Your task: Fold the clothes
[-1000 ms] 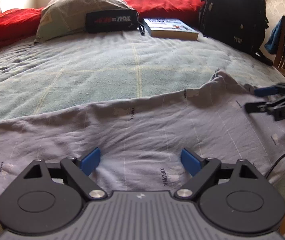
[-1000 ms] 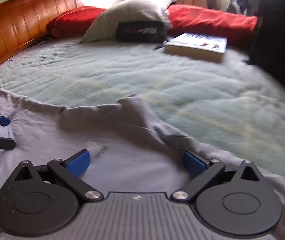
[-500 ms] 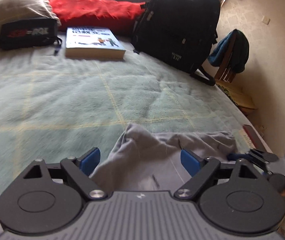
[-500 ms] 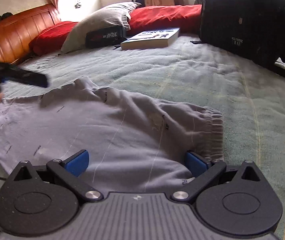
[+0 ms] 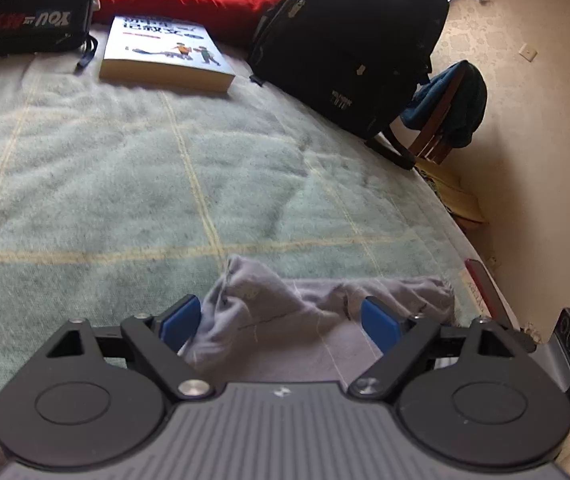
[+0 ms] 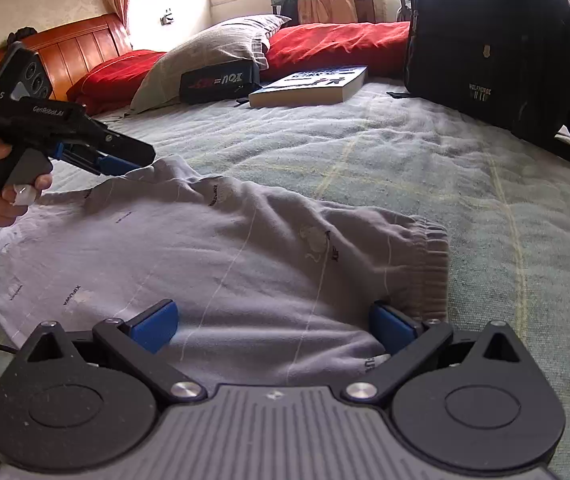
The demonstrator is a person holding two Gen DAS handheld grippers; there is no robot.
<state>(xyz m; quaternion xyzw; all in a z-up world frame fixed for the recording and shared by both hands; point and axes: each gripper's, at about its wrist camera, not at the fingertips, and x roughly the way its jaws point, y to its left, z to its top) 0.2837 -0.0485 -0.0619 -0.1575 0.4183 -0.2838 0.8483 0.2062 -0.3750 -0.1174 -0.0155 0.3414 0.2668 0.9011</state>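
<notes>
A bed with a pale green checked blanket carries grey trousers at six o'clock, a book and black pouch at twelve, a black backpack at two.

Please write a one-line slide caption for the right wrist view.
Open right hand-held gripper over grey garment on the bed; left hand-held gripper at its far corner.
</notes>
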